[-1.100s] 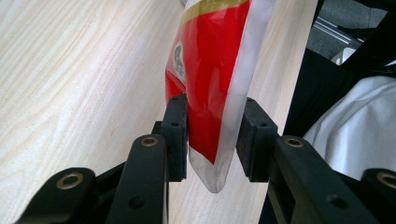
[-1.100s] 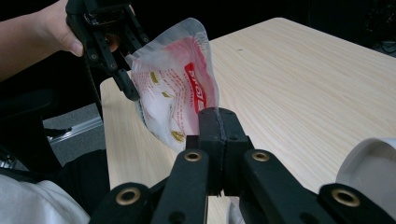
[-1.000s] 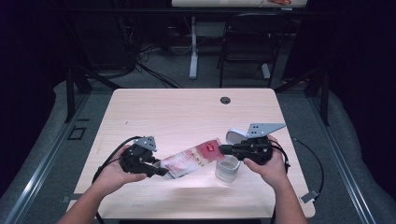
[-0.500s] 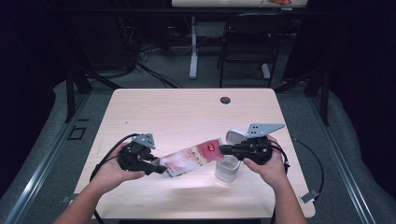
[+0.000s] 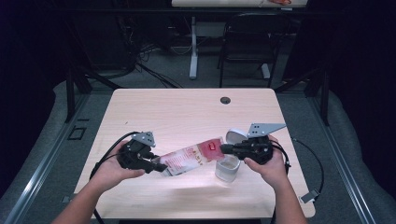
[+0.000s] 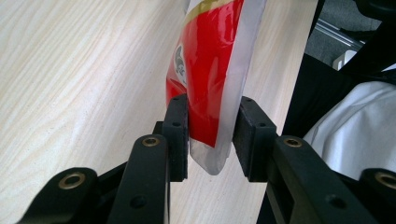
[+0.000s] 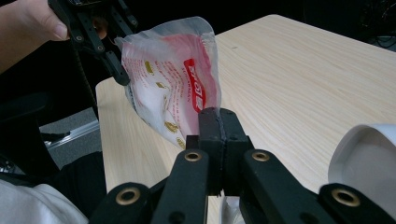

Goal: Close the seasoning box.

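A red and clear plastic pouch (image 5: 191, 158) hangs slanted above the table, stretched between my two grippers. My left gripper (image 5: 159, 167) is shut on its lower end, and in the left gripper view the pads press both sides of the pouch (image 6: 210, 70) at my left gripper (image 6: 211, 135). My right gripper (image 5: 223, 149) is shut on the pouch's upper edge. In the right gripper view the edge of the pouch (image 7: 168, 88) is pinched in my right gripper (image 7: 218, 116). A clear jar (image 5: 227, 170) stands on the table just below the right gripper.
A white lid (image 5: 235, 135) lies behind the right gripper and also appears at the right as the lid (image 7: 369, 154). The light wooden table (image 5: 187, 112) has a round cable hole (image 5: 225, 100) near its far edge. A chair stands beyond it.
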A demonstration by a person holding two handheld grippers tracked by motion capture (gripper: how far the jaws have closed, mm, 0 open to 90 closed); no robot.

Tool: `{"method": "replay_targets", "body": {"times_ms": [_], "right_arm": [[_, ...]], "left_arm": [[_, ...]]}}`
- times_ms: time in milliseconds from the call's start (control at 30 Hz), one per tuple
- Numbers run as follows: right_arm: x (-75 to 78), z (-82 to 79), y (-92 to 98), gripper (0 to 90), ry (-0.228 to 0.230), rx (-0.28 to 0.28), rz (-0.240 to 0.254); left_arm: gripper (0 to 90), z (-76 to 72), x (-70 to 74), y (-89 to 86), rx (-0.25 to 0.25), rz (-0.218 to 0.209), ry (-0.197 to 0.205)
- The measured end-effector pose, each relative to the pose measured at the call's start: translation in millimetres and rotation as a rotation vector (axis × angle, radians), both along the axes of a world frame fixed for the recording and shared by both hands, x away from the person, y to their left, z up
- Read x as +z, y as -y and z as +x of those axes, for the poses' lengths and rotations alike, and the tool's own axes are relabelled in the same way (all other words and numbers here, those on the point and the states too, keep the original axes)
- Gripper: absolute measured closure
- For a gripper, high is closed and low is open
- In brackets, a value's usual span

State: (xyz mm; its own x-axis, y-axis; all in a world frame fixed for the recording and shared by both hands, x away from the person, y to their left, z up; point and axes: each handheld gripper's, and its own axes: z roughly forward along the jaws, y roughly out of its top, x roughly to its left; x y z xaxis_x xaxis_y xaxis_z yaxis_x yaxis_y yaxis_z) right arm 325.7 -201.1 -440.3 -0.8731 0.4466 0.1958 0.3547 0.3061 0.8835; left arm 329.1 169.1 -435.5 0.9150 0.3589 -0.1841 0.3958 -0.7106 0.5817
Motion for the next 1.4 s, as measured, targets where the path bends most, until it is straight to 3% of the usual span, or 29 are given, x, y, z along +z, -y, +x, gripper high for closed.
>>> {"method": "replay_targets", "body": {"times_ms": [1400], "right_arm": [[0.0,1.0,9.7,89.6,-0.008,-0.031,0.039]], "left_arm": [[69.0,4.1,18.2,6.2,-0.014,0.001,0.013]]}}
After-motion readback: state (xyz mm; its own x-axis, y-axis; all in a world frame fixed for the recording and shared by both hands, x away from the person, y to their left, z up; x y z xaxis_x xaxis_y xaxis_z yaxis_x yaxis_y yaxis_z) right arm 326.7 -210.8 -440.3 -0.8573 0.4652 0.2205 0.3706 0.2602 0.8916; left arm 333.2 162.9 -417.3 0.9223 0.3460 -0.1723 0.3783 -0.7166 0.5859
